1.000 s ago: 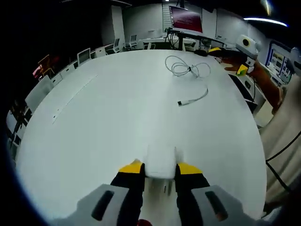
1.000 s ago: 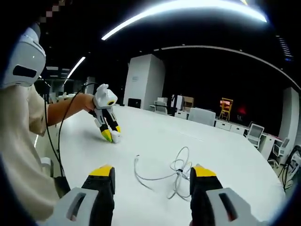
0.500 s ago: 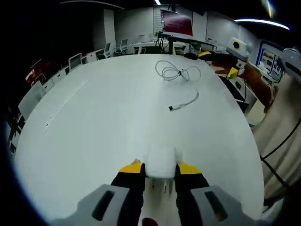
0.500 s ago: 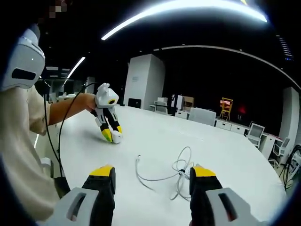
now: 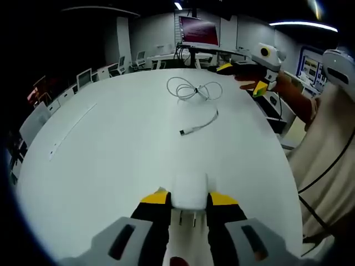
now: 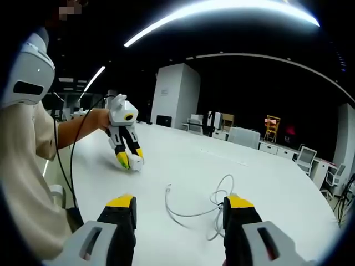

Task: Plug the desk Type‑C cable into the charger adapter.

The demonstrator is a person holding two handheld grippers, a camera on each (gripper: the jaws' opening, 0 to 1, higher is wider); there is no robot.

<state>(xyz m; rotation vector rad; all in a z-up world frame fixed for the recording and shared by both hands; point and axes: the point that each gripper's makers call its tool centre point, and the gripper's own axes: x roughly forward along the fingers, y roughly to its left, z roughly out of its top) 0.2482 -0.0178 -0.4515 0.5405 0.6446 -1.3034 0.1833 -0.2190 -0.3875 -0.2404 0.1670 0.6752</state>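
Adapter (image 5: 189, 191) sits clenched in left claw (image 5: 188, 200) on white bench (image 5: 111, 144); right claw (image 6: 180, 206), released, hovers above coiled cable (image 6: 213, 202). Best approach, likely: pinch just behind the plug tip (image 6: 168, 188); keep adapter steady.

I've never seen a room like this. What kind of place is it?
Probably a big office or meeting room: a long white table, rows of chairs beside it, and a screen at the far end.

White table (image 5: 111, 144), coiled white cable (image 5: 194, 91)
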